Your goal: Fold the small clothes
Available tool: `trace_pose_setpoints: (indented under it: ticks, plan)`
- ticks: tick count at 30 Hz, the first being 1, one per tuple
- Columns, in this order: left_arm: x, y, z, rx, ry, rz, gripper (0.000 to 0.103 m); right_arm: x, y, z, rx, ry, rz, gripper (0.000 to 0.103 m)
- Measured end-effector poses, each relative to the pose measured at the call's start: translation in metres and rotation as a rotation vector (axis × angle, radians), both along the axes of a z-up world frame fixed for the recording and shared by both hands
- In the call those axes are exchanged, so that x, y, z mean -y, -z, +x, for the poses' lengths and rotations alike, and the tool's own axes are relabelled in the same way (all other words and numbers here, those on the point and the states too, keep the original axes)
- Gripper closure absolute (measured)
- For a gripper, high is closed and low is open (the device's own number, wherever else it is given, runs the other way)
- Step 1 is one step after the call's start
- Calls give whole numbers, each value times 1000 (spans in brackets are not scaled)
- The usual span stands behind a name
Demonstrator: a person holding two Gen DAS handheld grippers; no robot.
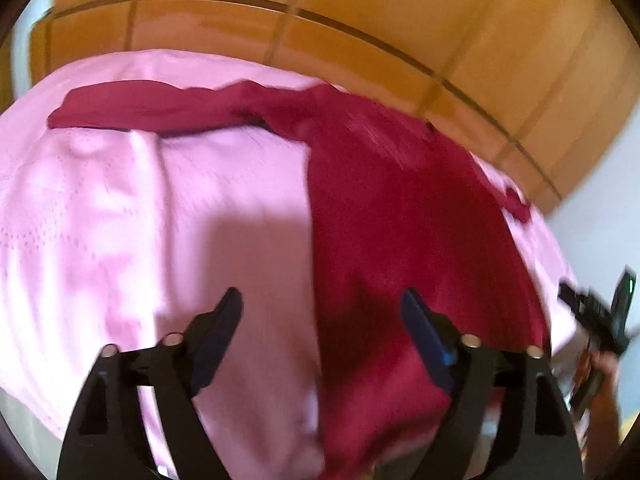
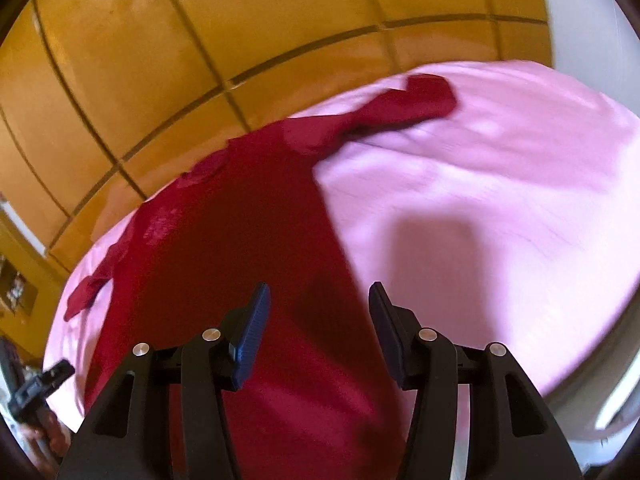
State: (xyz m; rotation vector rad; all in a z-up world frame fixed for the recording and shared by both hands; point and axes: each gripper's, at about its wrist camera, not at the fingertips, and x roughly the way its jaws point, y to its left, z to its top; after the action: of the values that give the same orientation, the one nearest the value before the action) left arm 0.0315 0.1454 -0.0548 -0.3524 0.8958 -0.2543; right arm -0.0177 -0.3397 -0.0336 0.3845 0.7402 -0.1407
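Note:
A dark red long-sleeved top lies spread flat on a pink bed sheet. One sleeve stretches away to the left. My left gripper hovers open above the top's left edge, with nothing between its fingers. In the right wrist view the same red top fills the lower middle, and its sleeve runs to the upper right. My right gripper stands open over the top's right edge and holds nothing. Each gripper also shows, blurred, at the edge of the other's view.
Glossy wooden wardrobe panels rise right behind the bed, also seen as wooden panels. A pale wall stands at the right. The pink sheet extends bare beside the top, and the bed's near edge curves off low right.

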Motion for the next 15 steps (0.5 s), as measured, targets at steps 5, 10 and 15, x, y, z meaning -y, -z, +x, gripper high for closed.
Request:
trace_pose_setpoints:
  ticks: [5,10,15]
  plan:
    - [-59,8,49,-39,-223,-139,18,-34,13,61,-22,-125,-104,52]
    - [-125,18,82,-68,-437,-206,18,-38,30,96,-56,-138,-187,52]
    - [-174,33,107,-104,-569,-260,18,-20,52,103,-76,-64,-175,52]
